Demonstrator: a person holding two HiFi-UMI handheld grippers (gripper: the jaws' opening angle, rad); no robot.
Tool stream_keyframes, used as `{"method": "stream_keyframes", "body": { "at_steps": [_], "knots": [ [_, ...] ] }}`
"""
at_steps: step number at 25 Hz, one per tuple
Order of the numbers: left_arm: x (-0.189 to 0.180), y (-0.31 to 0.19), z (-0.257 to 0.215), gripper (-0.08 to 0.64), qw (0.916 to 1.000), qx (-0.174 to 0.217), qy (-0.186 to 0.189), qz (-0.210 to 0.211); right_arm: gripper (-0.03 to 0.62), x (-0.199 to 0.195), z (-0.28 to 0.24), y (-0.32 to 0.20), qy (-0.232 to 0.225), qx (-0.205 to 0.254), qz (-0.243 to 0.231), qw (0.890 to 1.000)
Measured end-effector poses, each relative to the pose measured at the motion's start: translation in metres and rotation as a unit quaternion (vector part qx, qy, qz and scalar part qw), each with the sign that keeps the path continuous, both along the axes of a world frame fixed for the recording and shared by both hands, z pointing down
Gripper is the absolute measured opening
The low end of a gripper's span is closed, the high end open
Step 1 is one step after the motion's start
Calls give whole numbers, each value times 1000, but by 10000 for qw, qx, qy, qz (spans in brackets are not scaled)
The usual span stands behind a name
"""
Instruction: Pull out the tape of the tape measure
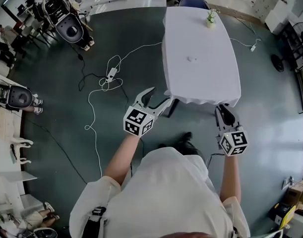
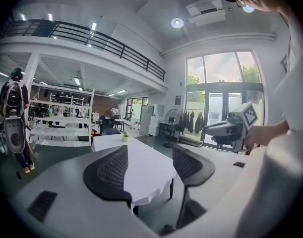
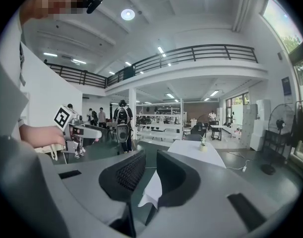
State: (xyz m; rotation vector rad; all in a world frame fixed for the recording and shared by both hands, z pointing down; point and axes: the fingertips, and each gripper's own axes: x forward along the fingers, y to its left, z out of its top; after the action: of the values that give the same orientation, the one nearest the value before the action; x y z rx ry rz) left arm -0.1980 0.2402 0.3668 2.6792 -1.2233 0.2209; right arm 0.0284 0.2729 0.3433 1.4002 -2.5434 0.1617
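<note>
Fingers [image 2: 109,172] of the left gripper [image 1: 158,97] stand spread wide, released, with nothing between them. The right gripper [image 1: 224,110] keeps its fingers [image 3: 178,177] a narrow gap apart, also empty. Both hang in the air just off the near edge of the white-clothed tabletop [image 1: 211,78], left and right of its near corners. A small pale object [image 1: 192,59], too small to tell as the tape measure, lies mid-tabletop, well apart from both; a small plant [image 1: 210,18] stands at the far end
</note>
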Motion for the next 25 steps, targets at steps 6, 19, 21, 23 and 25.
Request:
{"method": "stream_keyframes", "body": {
  "at_steps": [6,19,21,23,25],
  "knots": [
    [6,-20,11,286,9998,-174,-44,-57,80,5,7,-28,-66,-135,-66,9999],
    [37,-149,23,287,9990,-336,-207,-209,80,25,31,-174,-78,-324,-385,9987],
    [48,-166,26,287,9988,-385,-207,-236,80,33,35,-194,-97,-383,-439,9983],
    [60,-179,23,287,9986,-428,-202,-256,80,41,34,-208,-103,-455,-518,9976],
    [71,-195,22,287,9984,-441,-219,-272,80,48,37,-226,-104,-512,-630,9966]
  ]
}}
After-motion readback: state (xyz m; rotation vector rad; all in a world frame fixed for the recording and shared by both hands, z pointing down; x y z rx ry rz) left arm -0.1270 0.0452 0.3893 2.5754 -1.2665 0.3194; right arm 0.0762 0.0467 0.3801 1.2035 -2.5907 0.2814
